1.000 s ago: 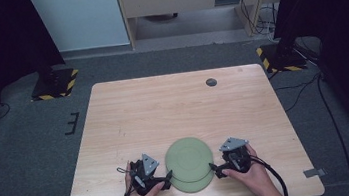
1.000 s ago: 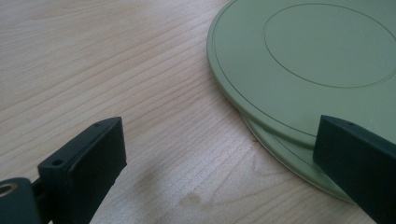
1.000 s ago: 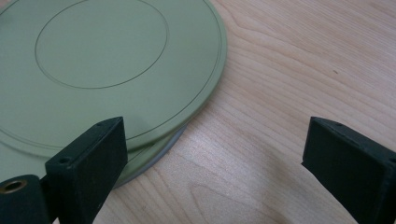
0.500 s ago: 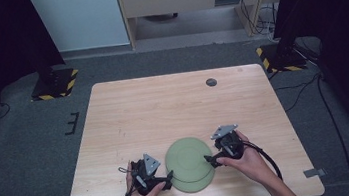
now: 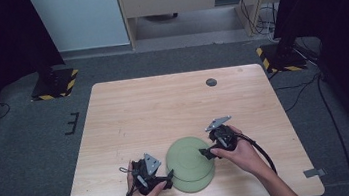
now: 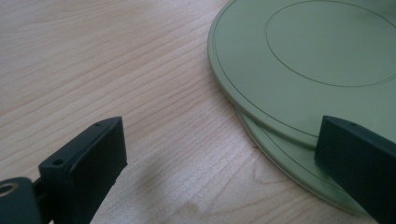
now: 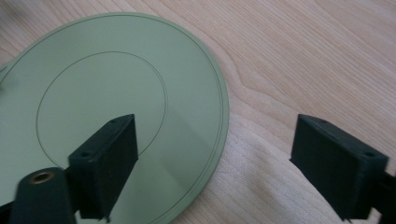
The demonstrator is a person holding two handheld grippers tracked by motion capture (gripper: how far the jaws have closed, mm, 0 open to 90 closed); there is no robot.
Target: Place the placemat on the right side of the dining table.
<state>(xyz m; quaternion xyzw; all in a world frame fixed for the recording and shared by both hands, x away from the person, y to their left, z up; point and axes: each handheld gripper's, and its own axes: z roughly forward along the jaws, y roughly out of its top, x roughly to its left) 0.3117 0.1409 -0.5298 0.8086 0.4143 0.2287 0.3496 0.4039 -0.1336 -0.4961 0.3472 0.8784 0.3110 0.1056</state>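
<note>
Two flat green plates (image 5: pixel 188 159) lie stacked and slightly offset near the table's front edge. In the left gripper view the top plate (image 6: pixel 322 51) overhangs the lower plate (image 6: pixel 289 158). My left gripper (image 5: pixel 168 176) rests at the stack's front-left rim, open, with bare wood between its jaws (image 6: pixel 222 140) and its right jaw over the lower plate's edge. My right gripper (image 5: pixel 206 153) is at the stack's right side, open. In the right gripper view the top plate's (image 7: pixel 93 93) rim runs between its jaws (image 7: pixel 217 135), the left jaw above the plate and the right above wood.
A small dark round disc (image 5: pixel 211 82) lies near the far edge of the wooden table (image 5: pixel 154 110). Black cables trail from both grippers off the front edge. Yellow-and-black stand bases (image 5: pixel 54 82) sit on the floor beyond the far corners.
My right gripper has moved away from the person along the plates' right side and turned in toward the rim. The left gripper has stayed almost still.
</note>
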